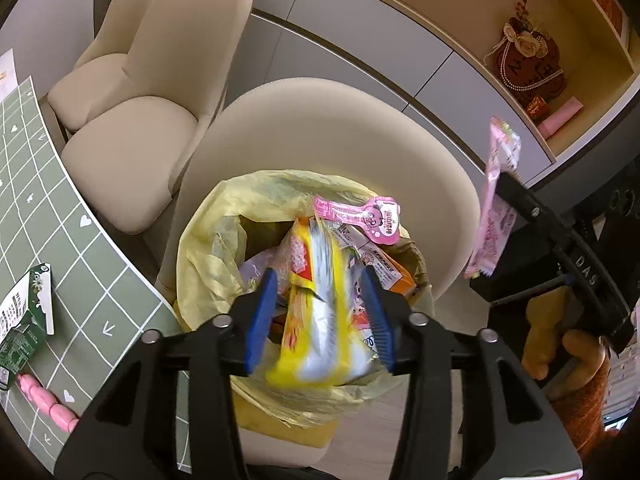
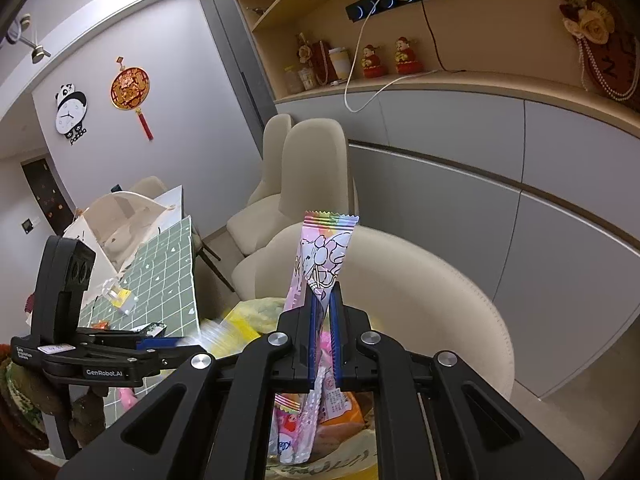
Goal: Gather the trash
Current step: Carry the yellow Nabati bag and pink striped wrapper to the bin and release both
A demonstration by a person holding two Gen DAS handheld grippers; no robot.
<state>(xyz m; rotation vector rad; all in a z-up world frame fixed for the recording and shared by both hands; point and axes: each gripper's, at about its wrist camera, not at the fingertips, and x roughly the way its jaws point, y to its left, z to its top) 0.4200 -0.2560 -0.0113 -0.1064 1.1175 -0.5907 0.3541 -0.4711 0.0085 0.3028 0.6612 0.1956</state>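
Note:
A bin lined with a yellow bag (image 1: 208, 248) stands on a beige chair and holds several wrappers. My left gripper (image 1: 320, 312) hangs over it, jaws apart, with a blurred yellow and silver wrapper (image 1: 320, 320) between the blue pads, not clamped. My right gripper (image 2: 325, 320) is shut on a pink snack wrapper (image 2: 324, 256) that sticks up above the fingers; it also shows in the left wrist view (image 1: 494, 208), right of the bin. The left gripper also appears in the right wrist view (image 2: 160, 340).
A green checked table (image 1: 72, 248) lies left of the bin with a green and white carton (image 1: 24, 316) and a pink object (image 1: 48, 400). Beige chairs (image 1: 152, 92) stand behind. Grey cabinets and wooden shelves (image 2: 460, 80) run along the right.

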